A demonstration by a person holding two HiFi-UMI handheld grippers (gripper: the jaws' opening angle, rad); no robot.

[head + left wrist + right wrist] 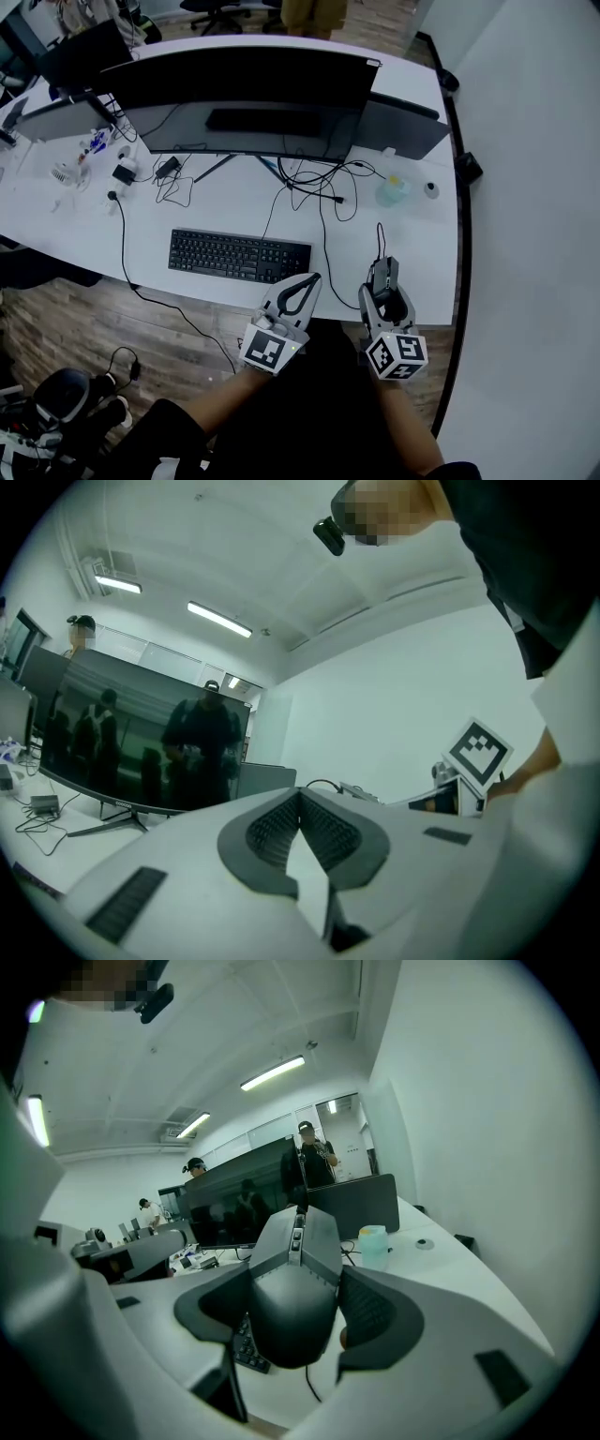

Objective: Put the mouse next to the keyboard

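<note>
Our right hand-held gripper clamps the dark grey wired mouse at lower right; the long black keyboard lies left, nearer our closed, empty left hand-held gripper.

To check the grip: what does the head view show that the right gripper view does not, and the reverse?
Only the head view: the whole keyboard, the wooden floor, and the mouse held right of the keyboard. Only the right gripper view: ceiling lights and, close up, the right gripper with its jaws clamped on the mouse's sides. Both: the mouse, some keyboard keys, the monitor.
</note>
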